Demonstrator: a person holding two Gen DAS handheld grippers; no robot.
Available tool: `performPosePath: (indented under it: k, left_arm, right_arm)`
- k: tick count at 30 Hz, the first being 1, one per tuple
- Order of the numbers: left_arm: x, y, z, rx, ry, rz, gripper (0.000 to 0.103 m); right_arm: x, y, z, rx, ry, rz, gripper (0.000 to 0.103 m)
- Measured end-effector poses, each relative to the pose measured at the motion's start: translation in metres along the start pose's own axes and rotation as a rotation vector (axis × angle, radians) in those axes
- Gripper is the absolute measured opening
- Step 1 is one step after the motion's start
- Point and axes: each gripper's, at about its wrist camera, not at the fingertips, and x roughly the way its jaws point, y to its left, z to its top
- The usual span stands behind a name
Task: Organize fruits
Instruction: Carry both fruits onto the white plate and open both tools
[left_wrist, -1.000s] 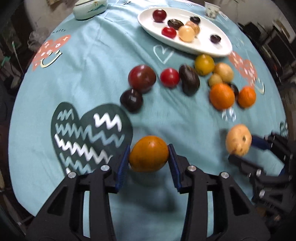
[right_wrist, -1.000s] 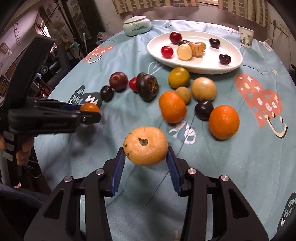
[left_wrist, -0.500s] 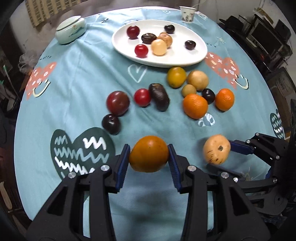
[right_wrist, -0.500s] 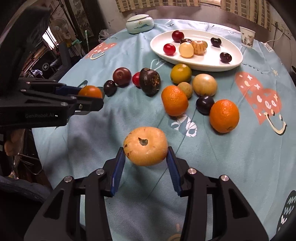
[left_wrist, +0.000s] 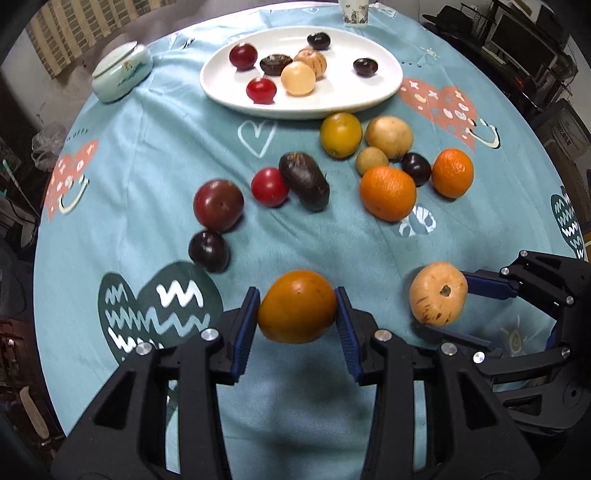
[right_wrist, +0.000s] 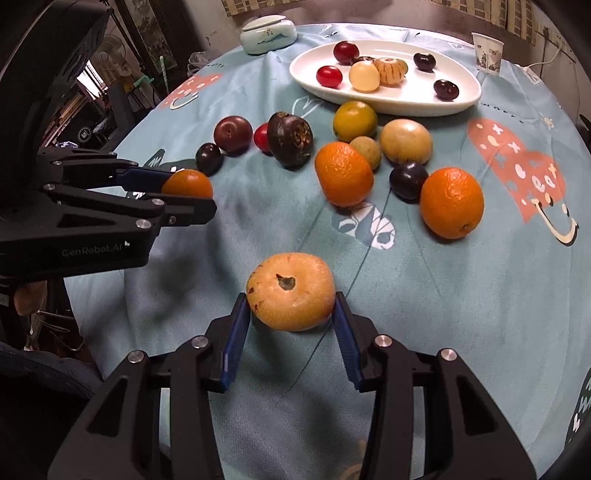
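Observation:
My left gripper (left_wrist: 297, 308) is shut on a smooth orange persimmon (left_wrist: 297, 306), held above the near part of the blue tablecloth (left_wrist: 155, 122). To its right, my right gripper (right_wrist: 291, 308) is shut on a pale yellow-orange flat fruit (right_wrist: 291, 291) with a dark stem pit. Each gripper shows in the other's view: the right gripper (left_wrist: 439, 295) with its fruit, the left gripper (right_wrist: 188, 188) with the persimmon (right_wrist: 187, 183). A white oval plate (left_wrist: 347, 92) at the far side holds several small fruits.
Loose fruits lie mid-table: a dark red plum (left_wrist: 218, 203), a small dark plum (left_wrist: 208, 251), a red tomato (left_wrist: 269, 186), a dark brown fruit (left_wrist: 304, 181), two oranges (left_wrist: 388, 192), yellow ones (left_wrist: 340, 134). A lidded ceramic bowl (left_wrist: 120, 72) and paper cup (right_wrist: 488, 53) stand at the back.
The left gripper has rolled and shifted with the persimmon, so the plate and loose fruits now sit more central in its view. The right gripper has stayed put with its fruit.

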Motion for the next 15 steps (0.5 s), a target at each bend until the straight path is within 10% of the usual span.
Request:
performPosePath:
  k: [15]
  left_arm:
    - [0.008,0.002,0.024,0.025,0.0,-0.013,0.042]
  right_arm:
    - [0.0,-0.01,0.019,0.005,-0.002,0.013,0.046]
